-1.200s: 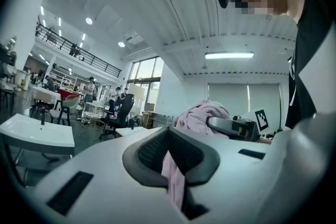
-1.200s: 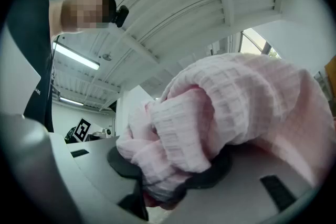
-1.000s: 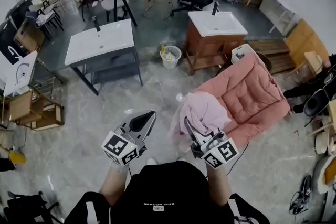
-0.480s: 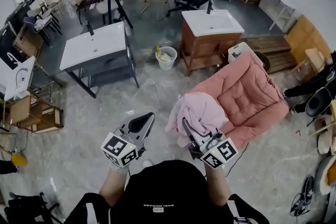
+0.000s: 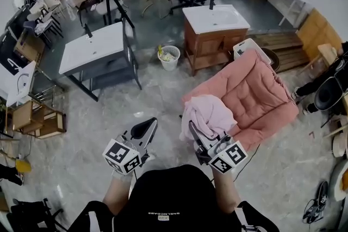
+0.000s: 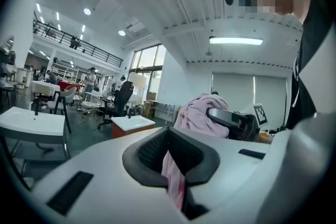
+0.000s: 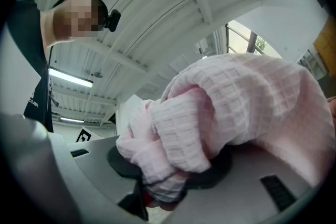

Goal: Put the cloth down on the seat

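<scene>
The right gripper [image 5: 193, 130] was clamped on the one bunched pink cloth [image 5: 209, 116], held in the air by the near edge of the single pink padded armchair [image 5: 255, 96] (not yet on its seat). The left gripper [image 5: 145, 126] was closed and empty, apart from the cloth. Beyond stood two sinks, a grey washbasin unit [image 5: 93, 47] and a wooden washbasin unit [image 5: 214, 19], with one white bin [image 5: 169, 57] between them.

Cloth [image 5: 209, 117]: pale pink, waffle-check weave
Seat [image 5: 255, 92]: salmon pink, quilted squares
Floor [image 5: 81, 133]: grey, marbled
Right marker cube [image 5: 227, 158]: white, black squares
Bin [image 5: 170, 57]: white
</scene>
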